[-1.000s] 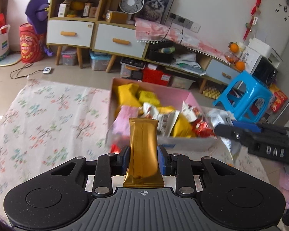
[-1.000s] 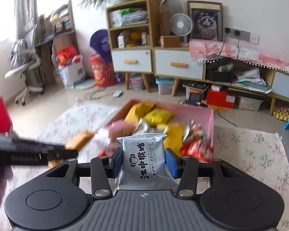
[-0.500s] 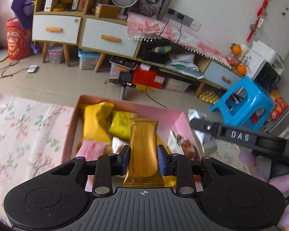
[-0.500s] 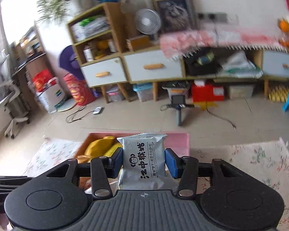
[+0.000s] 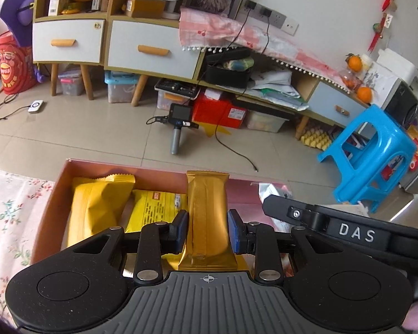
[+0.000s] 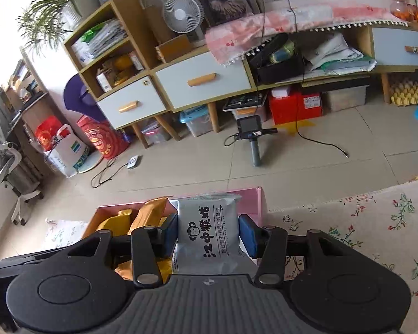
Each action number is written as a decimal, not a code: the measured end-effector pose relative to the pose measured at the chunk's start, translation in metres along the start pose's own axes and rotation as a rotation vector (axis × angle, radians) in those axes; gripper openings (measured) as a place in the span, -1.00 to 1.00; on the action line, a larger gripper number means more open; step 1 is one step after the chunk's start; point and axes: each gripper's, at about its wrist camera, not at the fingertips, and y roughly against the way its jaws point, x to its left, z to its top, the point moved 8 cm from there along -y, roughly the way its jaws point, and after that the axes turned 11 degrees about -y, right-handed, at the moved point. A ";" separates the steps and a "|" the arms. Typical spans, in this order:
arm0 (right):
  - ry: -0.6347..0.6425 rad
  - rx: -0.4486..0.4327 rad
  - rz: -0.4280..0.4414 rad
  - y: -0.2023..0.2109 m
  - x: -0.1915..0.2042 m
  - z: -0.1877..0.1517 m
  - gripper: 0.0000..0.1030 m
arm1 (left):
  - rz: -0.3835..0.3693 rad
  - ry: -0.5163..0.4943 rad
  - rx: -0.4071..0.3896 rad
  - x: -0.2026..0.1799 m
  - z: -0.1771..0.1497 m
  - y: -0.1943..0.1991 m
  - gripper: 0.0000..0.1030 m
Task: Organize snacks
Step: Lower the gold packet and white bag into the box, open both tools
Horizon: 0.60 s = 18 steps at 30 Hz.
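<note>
your left gripper (image 5: pixel 208 232) has its fingers closed on a gold bar (image 5: pixel 207 217), held upright over the near part of the pink box (image 5: pixel 60 186). beyond it in the box lie two yellow packs (image 5: pixel 97 208), side by side against the far wall. your right gripper (image 6: pixel 208 235) pinches a silver pack (image 6: pixel 207 236) between its fingers, also over the box (image 6: pixel 255 200), at its right end. in the left view the right gripper's black arm (image 5: pixel 334 228) crosses just right of the bar, close to your left fingers. the box sits on a floral cloth (image 6: pixel 376 222). past it, on the floor, stand a small camera on a grip (image 5: pixel 178 122) and a blue stool (image 5: pixel 373 150).
</note>
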 end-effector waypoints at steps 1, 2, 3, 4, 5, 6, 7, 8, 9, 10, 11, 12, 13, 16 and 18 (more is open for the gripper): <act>-0.010 0.002 -0.002 -0.003 -0.003 0.001 -0.30 | 0.000 0.002 0.001 0.000 0.001 -0.003 -0.46; -0.021 0.006 -0.001 -0.005 -0.006 0.001 -0.30 | 0.001 0.004 -0.001 0.000 0.001 -0.006 -0.46; -0.029 0.010 0.001 -0.006 -0.008 0.001 -0.30 | -0.001 0.006 -0.003 0.000 0.002 -0.008 -0.46; -0.035 0.012 0.005 -0.008 -0.011 0.001 -0.30 | -0.008 0.007 -0.005 -0.001 0.002 -0.010 -0.46; -0.040 0.014 0.016 -0.007 -0.011 0.000 -0.31 | -0.016 0.008 -0.004 -0.001 0.002 -0.011 -0.46; -0.045 0.013 0.020 -0.007 -0.012 0.000 -0.33 | -0.016 0.011 -0.005 -0.001 0.002 -0.012 -0.46; -0.051 0.010 0.020 -0.006 -0.013 0.001 -0.34 | -0.010 0.015 -0.010 -0.001 0.002 -0.012 -0.45; -0.062 0.011 0.028 -0.004 -0.014 0.000 -0.30 | -0.003 0.016 -0.018 0.000 0.002 -0.011 -0.44; -0.070 0.012 0.037 -0.005 -0.015 0.002 -0.28 | -0.004 0.017 -0.022 -0.001 0.002 -0.010 -0.43; -0.075 0.010 0.044 -0.004 -0.014 0.002 -0.25 | -0.007 0.019 -0.024 -0.001 0.002 -0.008 -0.41; -0.071 0.007 0.045 -0.002 -0.013 0.002 -0.24 | -0.008 0.022 -0.027 -0.001 0.002 -0.006 -0.41; -0.065 0.005 0.042 -0.001 -0.012 0.003 -0.23 | -0.007 0.024 -0.029 -0.001 0.000 -0.004 -0.40; -0.057 0.003 0.038 0.001 -0.011 0.003 -0.18 | -0.005 0.027 -0.030 0.000 -0.001 -0.001 -0.33; -0.037 -0.006 0.029 0.007 -0.007 0.003 -0.07 | 0.005 0.037 -0.039 0.000 -0.007 0.010 -0.15; -0.023 -0.006 0.023 0.012 -0.004 0.001 -0.03 | 0.009 0.039 -0.040 0.001 -0.012 0.016 -0.10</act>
